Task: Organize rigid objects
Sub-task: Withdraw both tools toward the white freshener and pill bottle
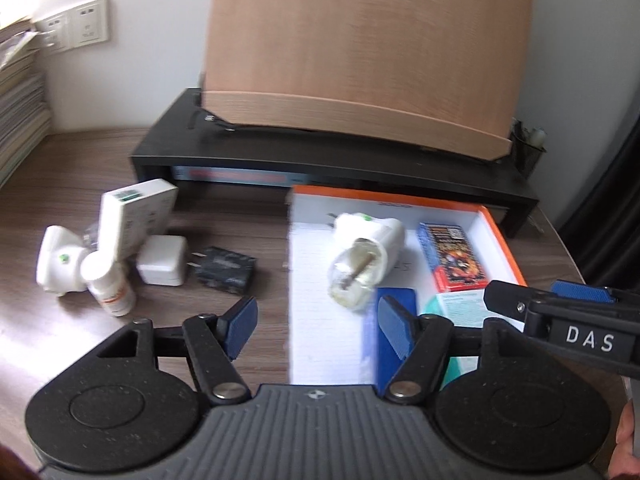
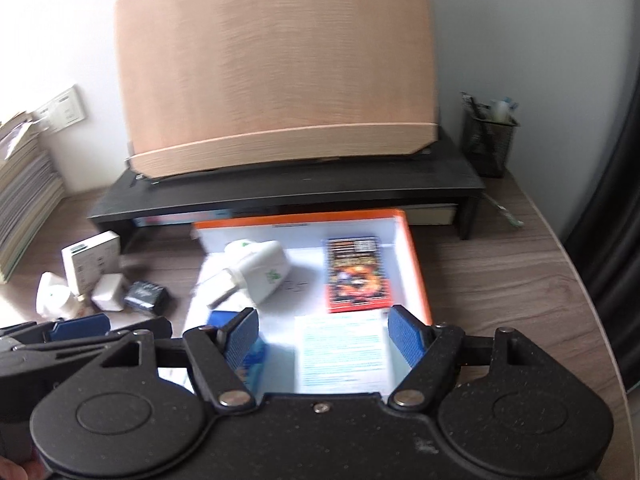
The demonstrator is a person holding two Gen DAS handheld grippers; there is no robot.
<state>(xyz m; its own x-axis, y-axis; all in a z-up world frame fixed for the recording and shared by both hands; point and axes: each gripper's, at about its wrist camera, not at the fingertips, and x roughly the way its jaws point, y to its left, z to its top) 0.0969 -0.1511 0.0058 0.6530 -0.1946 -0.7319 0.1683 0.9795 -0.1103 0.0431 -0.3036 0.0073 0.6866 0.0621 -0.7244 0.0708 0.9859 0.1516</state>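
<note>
Both the left gripper (image 1: pixel 316 328) and right gripper (image 2: pixel 334 334) are hanging with jaws released and empty over the near edge of the orange-rimmed box (image 2: pixel 418 264), where the white plug adapter (image 1: pixel 362 258) is lying, so I judge reaching next for the desk's left-side clutter, starting with the black charger (image 1: pixel 226 276).

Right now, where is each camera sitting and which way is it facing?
Left wrist: sits on the left gripper, angled down at the desk and the orange-rimmed box; its own fingers and the right gripper show.
Right wrist: sits on the right gripper, angled down over the same box; the left gripper shows.
Both share the box, the white plug adapter and the wooden board.
</note>
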